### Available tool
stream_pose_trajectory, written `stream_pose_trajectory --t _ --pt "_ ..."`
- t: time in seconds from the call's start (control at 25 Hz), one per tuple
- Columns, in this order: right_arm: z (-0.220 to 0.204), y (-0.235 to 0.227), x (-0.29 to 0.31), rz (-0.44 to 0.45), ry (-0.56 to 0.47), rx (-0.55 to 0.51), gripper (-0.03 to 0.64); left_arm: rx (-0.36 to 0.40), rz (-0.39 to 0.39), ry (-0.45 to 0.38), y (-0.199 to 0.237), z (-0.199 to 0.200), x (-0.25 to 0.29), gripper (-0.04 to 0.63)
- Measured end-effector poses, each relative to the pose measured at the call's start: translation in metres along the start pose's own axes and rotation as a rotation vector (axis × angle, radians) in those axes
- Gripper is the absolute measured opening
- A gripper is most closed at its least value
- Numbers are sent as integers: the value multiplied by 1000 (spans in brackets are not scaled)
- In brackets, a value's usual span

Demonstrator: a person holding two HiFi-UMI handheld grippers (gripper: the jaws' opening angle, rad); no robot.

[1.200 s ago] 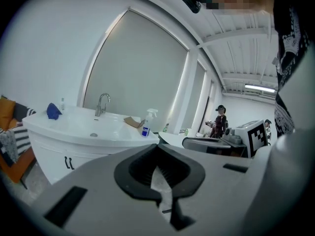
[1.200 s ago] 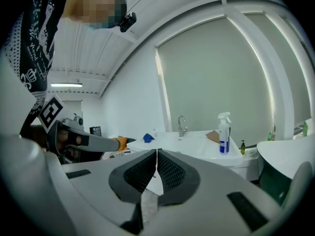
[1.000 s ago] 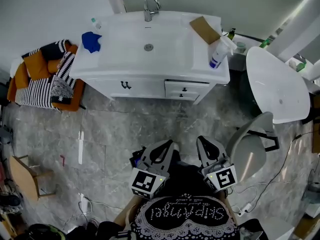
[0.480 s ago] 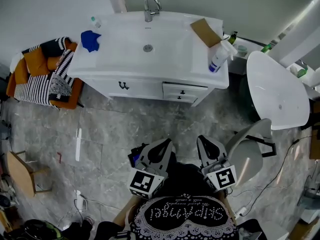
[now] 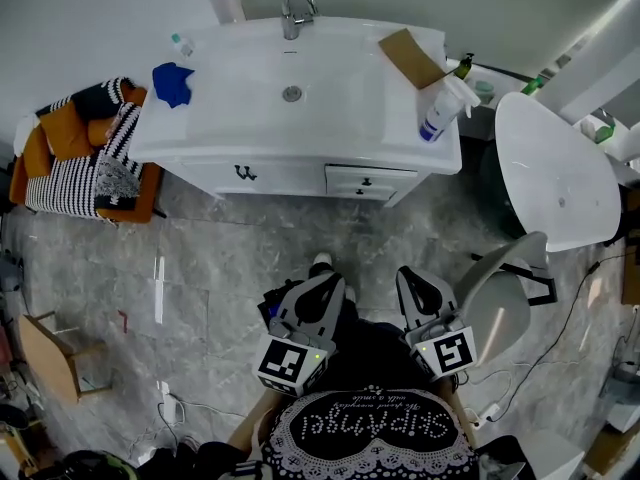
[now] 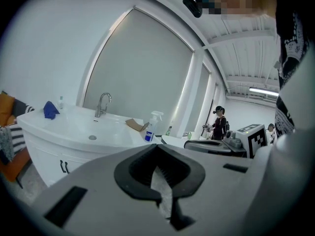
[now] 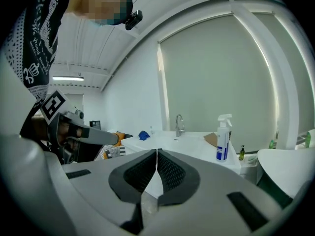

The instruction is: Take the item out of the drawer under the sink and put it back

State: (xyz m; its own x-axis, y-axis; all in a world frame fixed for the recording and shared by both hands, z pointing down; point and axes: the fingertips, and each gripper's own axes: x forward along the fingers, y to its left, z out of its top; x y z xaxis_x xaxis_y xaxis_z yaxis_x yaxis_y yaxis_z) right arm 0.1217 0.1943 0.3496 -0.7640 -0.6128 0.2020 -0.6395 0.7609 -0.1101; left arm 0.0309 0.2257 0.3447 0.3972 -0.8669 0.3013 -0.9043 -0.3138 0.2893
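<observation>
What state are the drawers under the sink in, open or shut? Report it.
Shut. In the head view the drawers sit flush with the cabinet front under the sink; nothing is pulled out.

We see a glossy white sink point(image 5: 240, 98) with a shiny metal faucet point(image 5: 293, 13), a soft blue cloth point(image 5: 172, 83), matt brown cardboard point(image 5: 410, 58), a plastic spray bottle point(image 5: 440, 108) and a smooth, grey marbled floor point(image 5: 230, 258).

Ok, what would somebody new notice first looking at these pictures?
The big white sink vanity at the top of the head view, with a blue cloth at its left end and a spray bottle at its right. Below it, the left gripper and right gripper hang shut and empty over the grey marble floor.
</observation>
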Motion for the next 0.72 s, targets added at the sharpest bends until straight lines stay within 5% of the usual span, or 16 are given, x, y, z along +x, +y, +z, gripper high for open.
stream_pose_trajectory --t 0.4,0.72 --pt "25 -14 54 -116 -20 -13 20 -7 -81 -34 61 49 37 5" --pt "38 -21 79 -214 -26 19 20 27 -162 21 84 66 61 5"
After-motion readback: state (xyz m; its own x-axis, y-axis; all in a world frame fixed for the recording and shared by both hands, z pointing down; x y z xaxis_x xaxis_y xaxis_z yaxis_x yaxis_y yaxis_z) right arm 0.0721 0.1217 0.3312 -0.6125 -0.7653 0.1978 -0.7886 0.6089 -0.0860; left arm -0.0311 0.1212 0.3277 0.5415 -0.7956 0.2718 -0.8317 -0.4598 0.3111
